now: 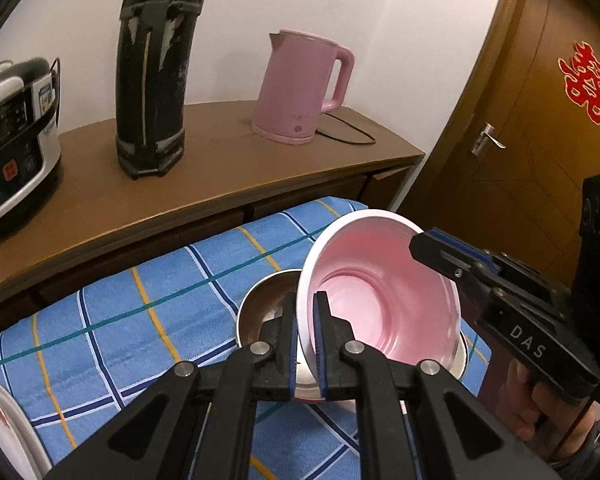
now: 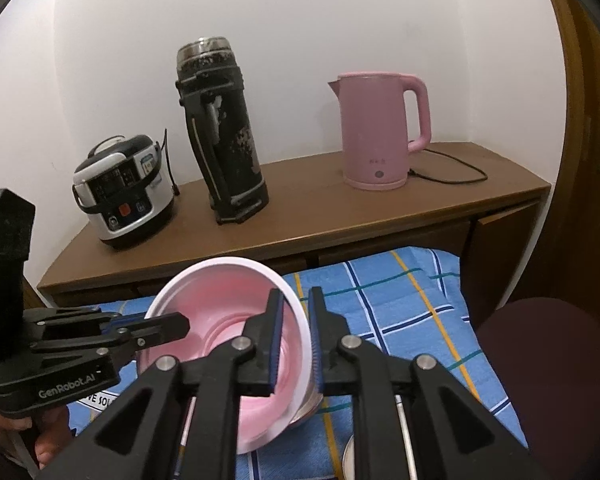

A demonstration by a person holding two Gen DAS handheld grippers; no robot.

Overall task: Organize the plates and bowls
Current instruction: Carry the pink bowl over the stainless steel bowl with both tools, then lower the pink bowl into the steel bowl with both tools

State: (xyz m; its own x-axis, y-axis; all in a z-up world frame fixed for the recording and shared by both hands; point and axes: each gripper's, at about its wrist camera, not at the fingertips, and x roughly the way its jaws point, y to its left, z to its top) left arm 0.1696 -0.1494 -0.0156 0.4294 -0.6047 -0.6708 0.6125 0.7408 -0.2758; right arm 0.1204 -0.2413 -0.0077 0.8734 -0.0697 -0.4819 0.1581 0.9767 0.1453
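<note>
- Left wrist view: the left gripper [image 1: 305, 320] is clamped on the near-left rim of a pink bowl [image 1: 384, 288], one finger inside the wall and one outside.
- The pink bowl is tilted, its mouth facing the camera, and sits above a steel bowl [image 1: 260, 300] on the blue checked cloth [image 1: 140, 320].
- The right gripper [image 1: 424, 240] comes in from the right and reaches the bowl's far-right rim.
- Right wrist view: its fingers straddle the rim with a small gap showing; whether the pads still press I cannot tell.
- A white plate's [image 1: 4, 420] edge shows at the near left.
- On the wooden counter [image 2: 300, 216] beyond stand a rice cooker [image 2: 124, 196], a black flask [image 2: 224, 132] and a pink kettle [image 2: 380, 132].
</note>
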